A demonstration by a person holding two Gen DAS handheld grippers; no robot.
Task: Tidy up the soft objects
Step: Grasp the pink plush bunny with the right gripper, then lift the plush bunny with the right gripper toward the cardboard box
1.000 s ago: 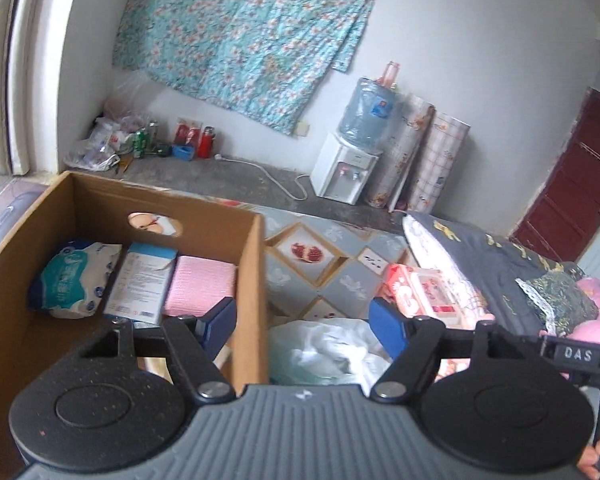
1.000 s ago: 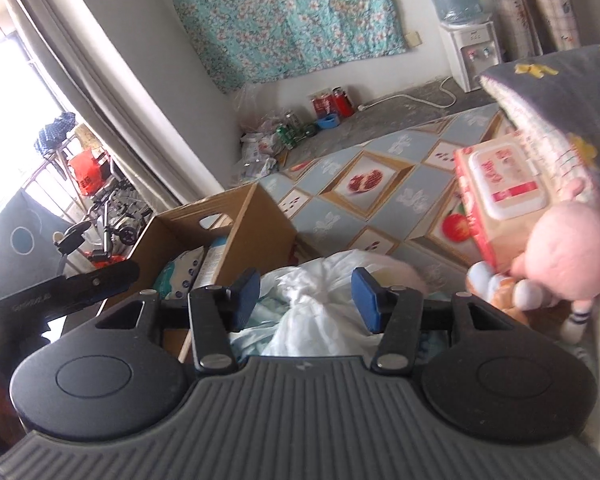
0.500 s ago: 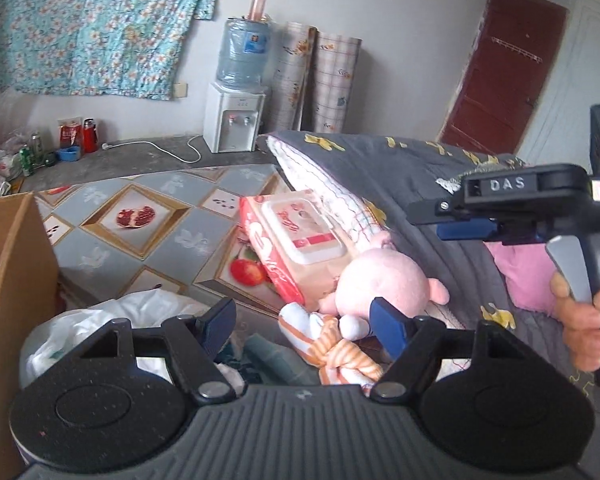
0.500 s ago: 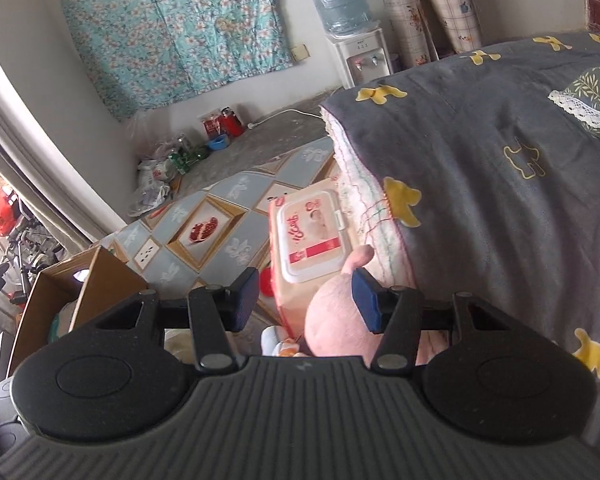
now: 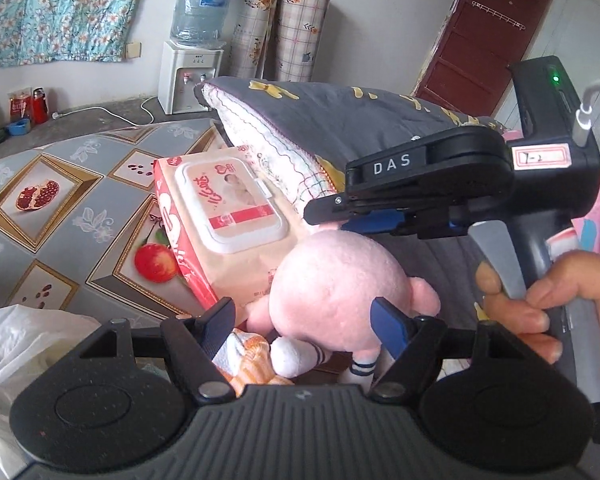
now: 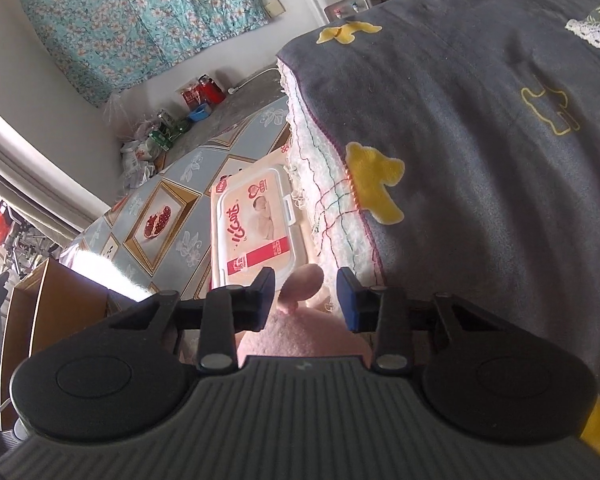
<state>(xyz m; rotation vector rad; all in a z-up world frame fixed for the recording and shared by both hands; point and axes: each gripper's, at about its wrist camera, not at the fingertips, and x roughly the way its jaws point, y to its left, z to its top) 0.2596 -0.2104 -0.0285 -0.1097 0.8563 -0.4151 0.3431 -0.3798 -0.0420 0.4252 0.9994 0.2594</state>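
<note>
A pink plush toy (image 5: 336,288) with white striped legs lies beside a pack of baby wipes (image 5: 224,216) at the edge of a grey quilt (image 5: 340,120). My left gripper (image 5: 306,322) is open, its fingers on either side of the toy's lower body. My right gripper (image 5: 360,220) is seen from the side just above the toy's head. In the right wrist view my right gripper (image 6: 306,294) is open over the toy's pink ear (image 6: 302,286), with the wipes pack (image 6: 256,224) just beyond.
A cardboard box (image 6: 48,312) stands at the left. A white plastic bag (image 5: 24,344) lies low at the left. A patterned mat (image 5: 60,200) covers the floor. A water dispenser (image 5: 192,68) and rolls (image 5: 284,28) stand at the wall.
Both grippers have swung away from the cardboard box and the white bag toward the pink toy and come closer to it. Both stay open.
</note>
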